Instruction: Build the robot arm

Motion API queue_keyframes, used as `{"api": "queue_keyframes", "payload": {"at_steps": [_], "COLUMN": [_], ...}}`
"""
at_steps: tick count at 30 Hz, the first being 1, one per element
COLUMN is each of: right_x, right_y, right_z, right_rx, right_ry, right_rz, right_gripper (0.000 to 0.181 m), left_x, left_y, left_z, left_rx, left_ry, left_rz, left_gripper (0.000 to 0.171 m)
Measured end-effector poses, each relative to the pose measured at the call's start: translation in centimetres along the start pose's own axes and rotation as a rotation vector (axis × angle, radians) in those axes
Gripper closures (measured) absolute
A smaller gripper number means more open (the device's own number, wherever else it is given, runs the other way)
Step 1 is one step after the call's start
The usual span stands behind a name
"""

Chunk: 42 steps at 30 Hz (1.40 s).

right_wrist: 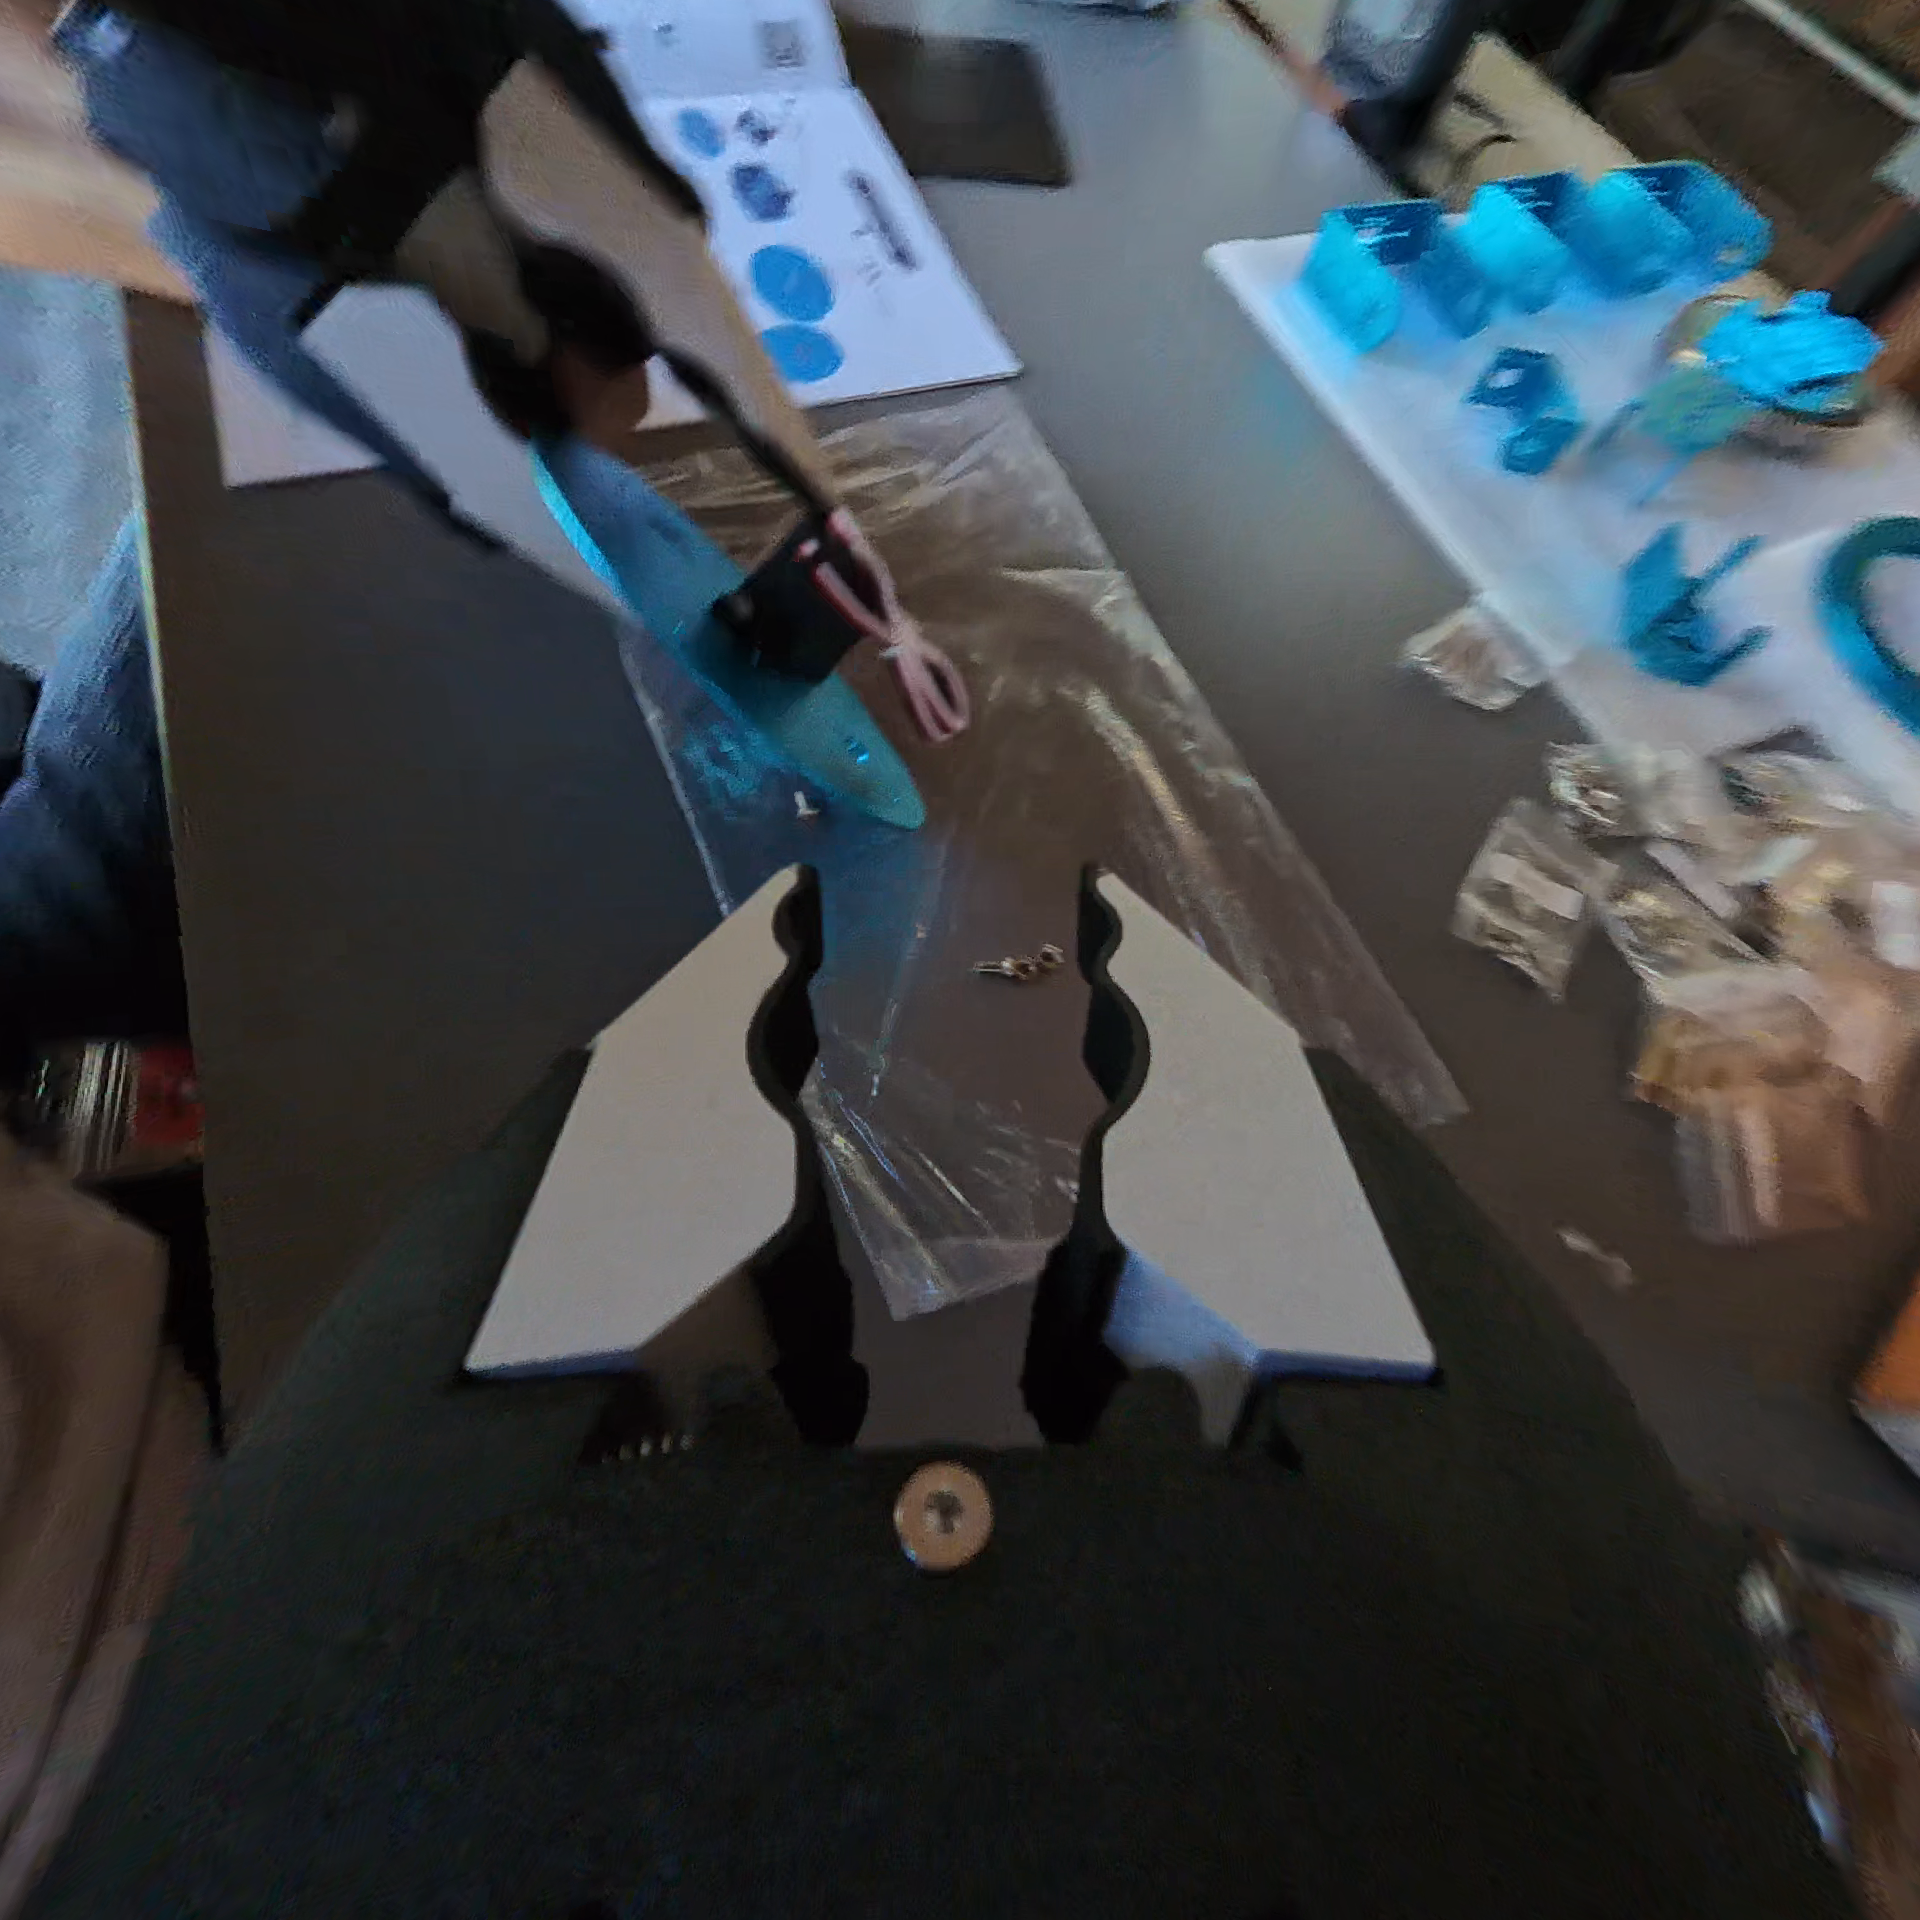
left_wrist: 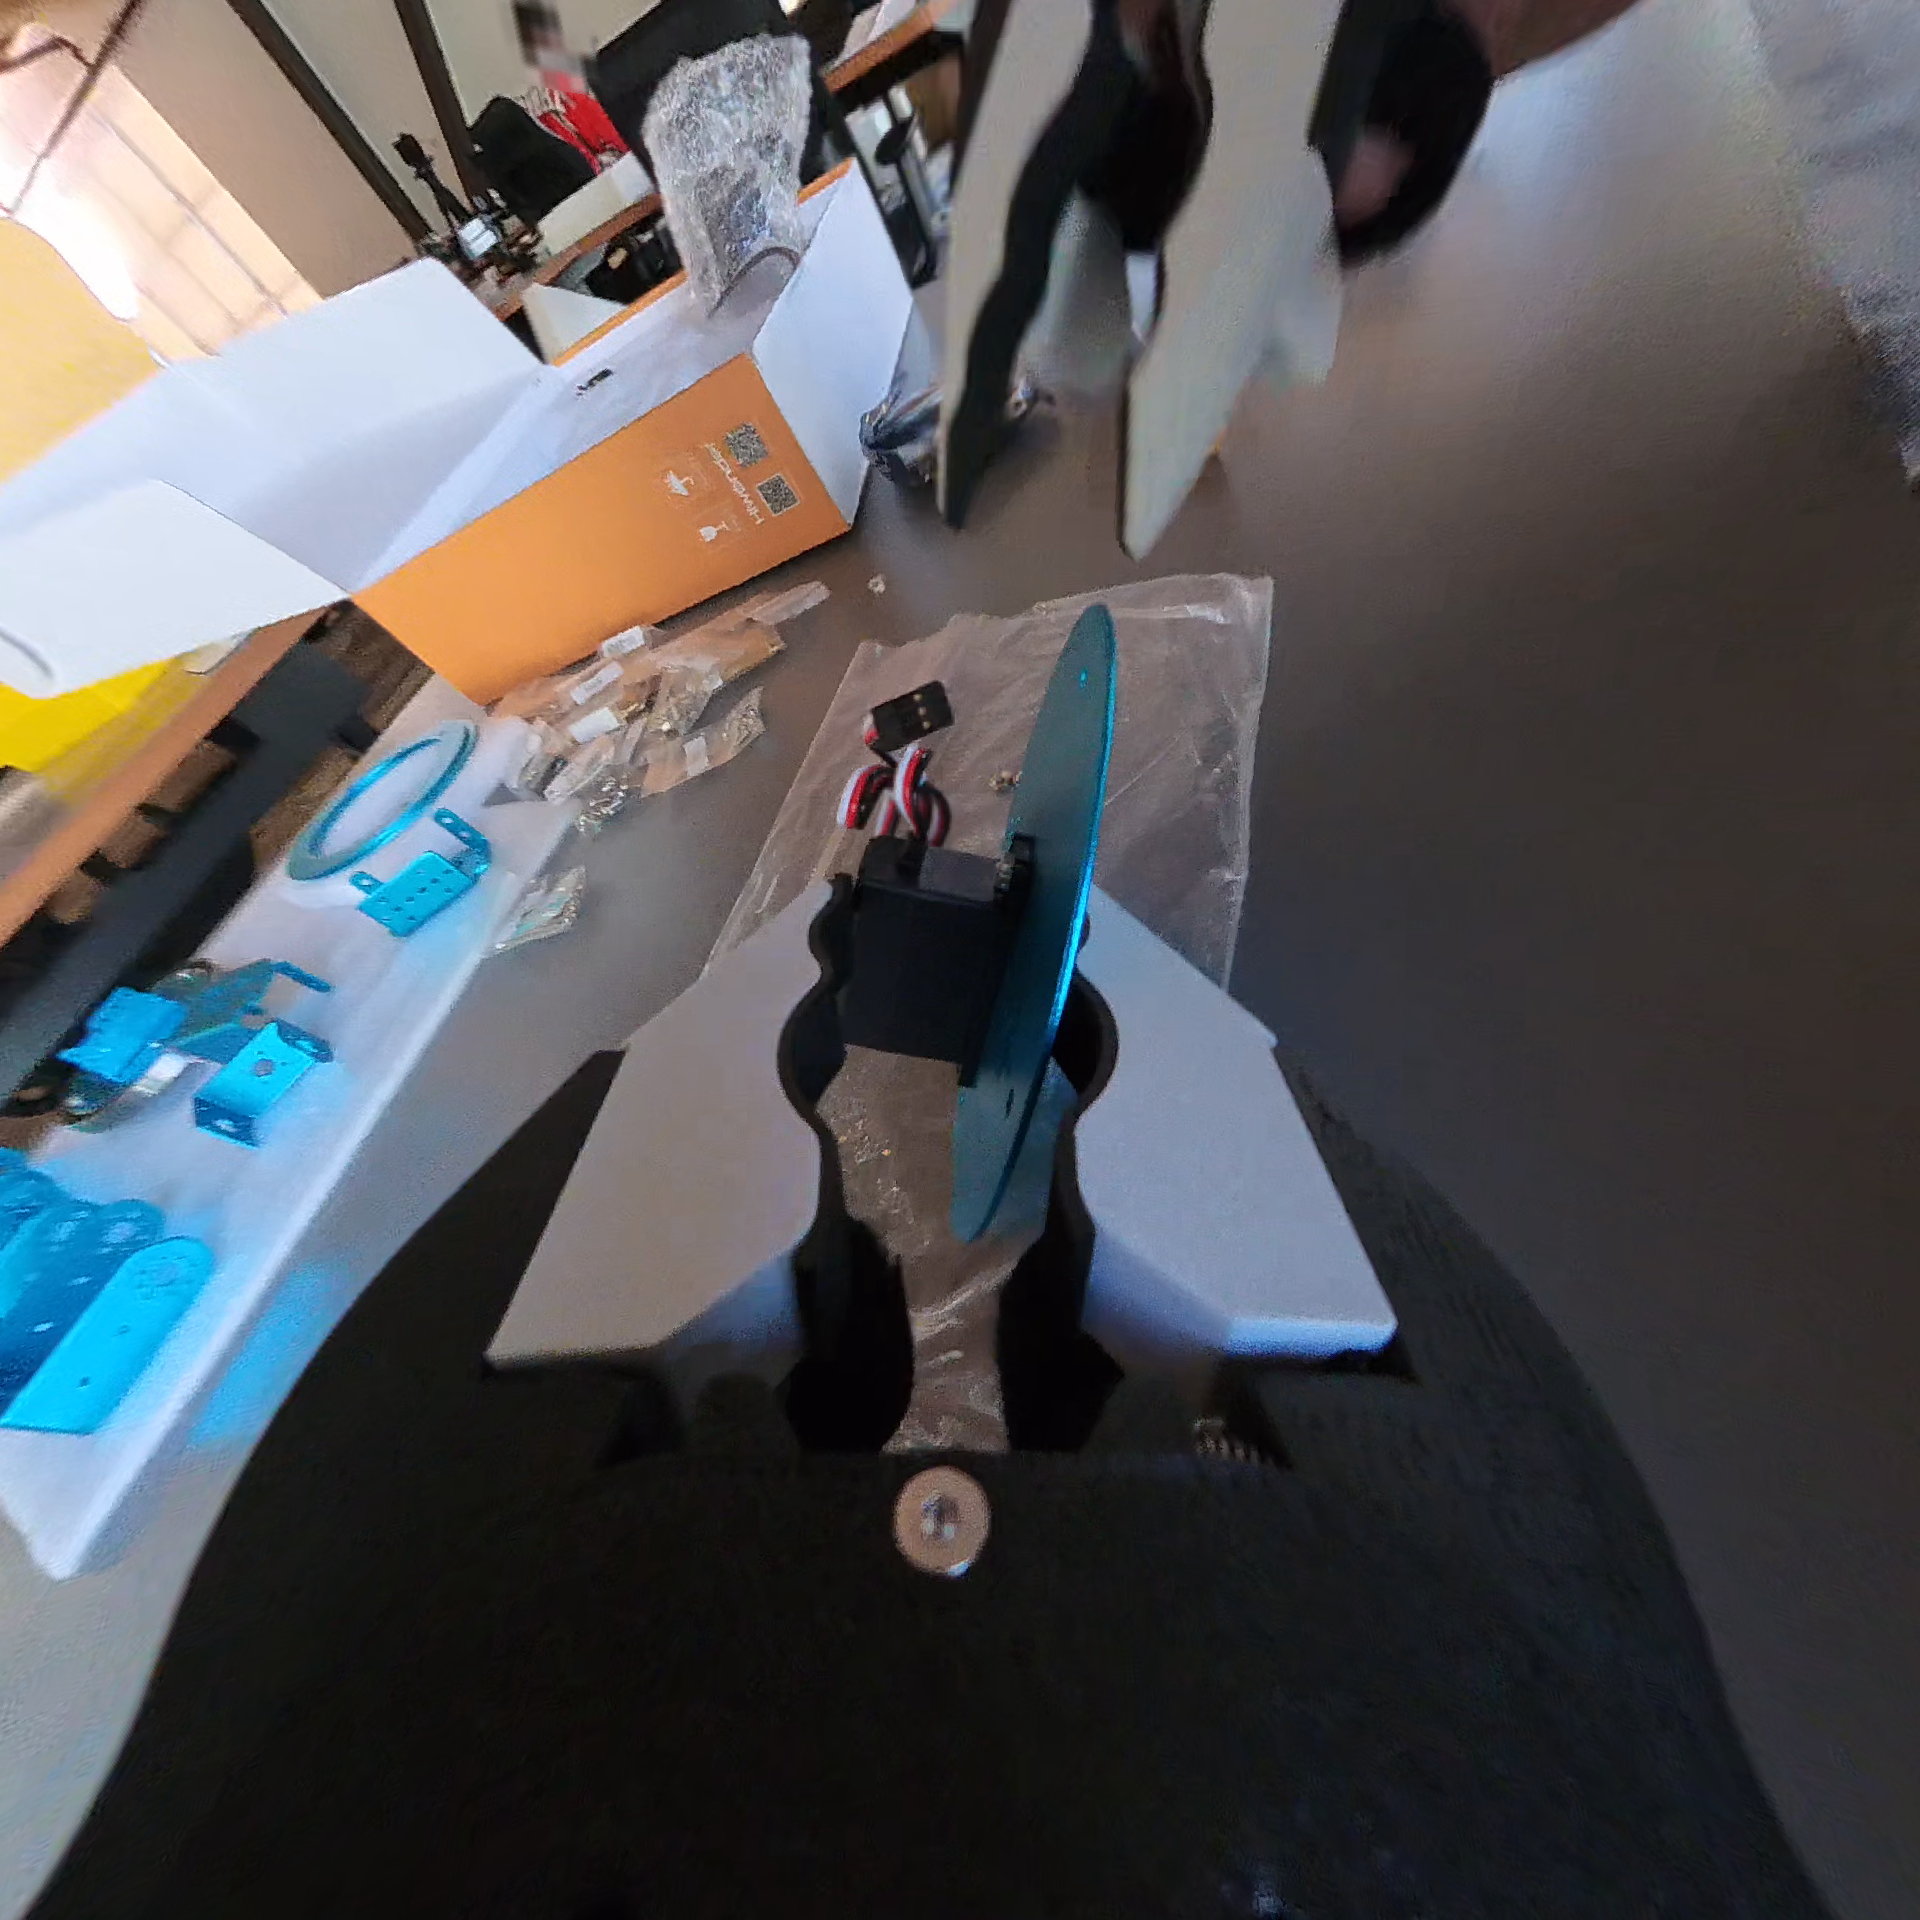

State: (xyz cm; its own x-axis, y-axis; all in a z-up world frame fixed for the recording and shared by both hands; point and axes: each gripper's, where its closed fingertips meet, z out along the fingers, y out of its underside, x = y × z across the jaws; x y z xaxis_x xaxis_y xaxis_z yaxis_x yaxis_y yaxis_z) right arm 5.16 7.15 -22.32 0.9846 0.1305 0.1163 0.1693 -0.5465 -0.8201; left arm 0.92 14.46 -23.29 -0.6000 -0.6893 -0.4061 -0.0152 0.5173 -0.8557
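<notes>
- Two tongs are in play: your left tongs (left_wrist: 951, 1049) are clamped on a black servo block (left_wrist: 920, 951) that carries a teal disc (left_wrist: 1044, 935) edge-on, lifted above the clear plastic bag (left_wrist: 1164, 727) on the desk (left_wrist: 1558, 935).
- Your right tongs (right_wrist: 940, 1039) stand spread apart and empty, low over the same bag, with loose small screws (right_wrist: 1023, 964) between the fingertips.
- Slip risk, as I judge it: the grip sits on the servo's smooth sides while the wide disc hangs off at 3 o'clock, so a quick twist could lever it out of the pads.
- The coiled servo lead (left_wrist: 899, 795) with its black plug (left_wrist: 914, 712) dangles at 12 o'clock; it could snag on a finger or drag the bag.
- Those screws could skid on the slick film and scatter if the right tongs brush the bag.
- Both pictures are blurred, so fine contact is hard to read.
- Around you: at 9 o'clock of the left view a white sheet (left_wrist: 312, 1091) bears blue brackets (left_wrist: 421, 878) and a blue ring (left_wrist: 384, 795); at 11 o'clock small parts bags (left_wrist: 644, 727) and an open orange box (left_wrist: 623, 540); a printed booklet (right_wrist: 831, 229) lies at 12 o'clock of the right view.
</notes>
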Motion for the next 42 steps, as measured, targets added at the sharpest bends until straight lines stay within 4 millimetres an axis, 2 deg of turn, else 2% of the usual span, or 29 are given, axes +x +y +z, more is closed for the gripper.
{"api": "queue_keyframes", "payload": {"at_steps": [2, 5, 8, 13, 15, 17, 19, 23, 25, 28, 31, 33, 35, 37, 40, 42], "right_x": [-0.8, -1.0, 0.3, 0.9, 0.9, 1.3, 0.9, 1.3, 1.1, 0.7, -1.4, -3.1, -4.3, -4.4, -3.2, -3.7], "right_y": [0.4, 0.1, 0.6, 1.8, 3.3, 4.3, 4.1, 5.3, 5.7, 5.2, 2.5, 1.7, 1.6, 1.3, 0.6, 1.2], "right_z": [1.7, 3.4, 4.6, 4.5, 3.9, 3.4, 3.2, 4.2, 4.4, 4.7, 4.8, 6.1, 7.8, 8.4, 8.4, 8.6], "right_rx": [0.031, 0.089, 0.064, -0.008, -0.067, -0.082, -0.063, -0.148, -0.153, -0.121, -0.053, -0.087, -0.11, -0.094, -0.004, -0.017], "right_ry": [-0.094, -0.198, -0.291, -0.502, -0.477, -0.382, -0.336, -0.268, -0.311, -0.355, -0.434, -0.452, -0.386, -0.293, -0.156, -0.194], "right_rz": [-0.063, -0.151, -0.187, -0.017, -0.019, -0.072, -0.091, -0.151, -0.139, -0.182, -0.194, -0.192, -0.232, -0.323, -0.392, -0.442], "right_gripper": [0.136, 0.14, 0.138, 0.141, 0.141, 0.15, 0.154, 0.16, 0.163, 0.165, 0.166, 0.164, 0.164, 0.171, 0.177, 0.179], "left_x": [-0.6, -1.6, -2.3, -3.0, -3.4, -3.7, -3.9, -4.2, -4.4, -4.6, -4.7, -4.8, -4.9, -5.1, -5.2, -5.3], "left_y": [0.1, 0.4, 0.7, 1.1, 1.4, 1.7, 1.8, 2.0, 2.1, 2.2, 2.3, 2.4, 2.5, 2.7, 2.8, 2.9], "left_z": [-0.1, -0.2, -0.5, -0.7, -1.0, -1.2, -1.3, -1.3, -1.3, -1.2, -1.1, -1.1, -1.1, -1.1, -1.2, -1.2], "left_rx": [0.02, 0.044, 0.071, 0.074, 0.073, 0.079, 0.081, 0.082, 0.083, 0.081, 0.076, 0.071, 0.06, 0.057, 0.064, 0.067], "left_ry": [0.033, 0.095, 0.155, 0.192, 0.196, 0.2, 0.207, 0.221, 0.221, 0.221, 0.214, 0.206, 0.199, 0.2, 0.208, 0.217], "left_rz": [-0.069, -0.194, -0.272, -0.354, -0.385, -0.399, -0.436, -0.486, -0.52, -0.555, -0.583, -0.603, -0.635, -0.664, -0.698, -0.715], "left_gripper": [0.135, 0.135, 0.135, 0.135, 0.135, 0.135, 0.135, 0.135, 0.135, 0.135, 0.135, 0.135, 0.135, 0.135, 0.135, 0.135]}}
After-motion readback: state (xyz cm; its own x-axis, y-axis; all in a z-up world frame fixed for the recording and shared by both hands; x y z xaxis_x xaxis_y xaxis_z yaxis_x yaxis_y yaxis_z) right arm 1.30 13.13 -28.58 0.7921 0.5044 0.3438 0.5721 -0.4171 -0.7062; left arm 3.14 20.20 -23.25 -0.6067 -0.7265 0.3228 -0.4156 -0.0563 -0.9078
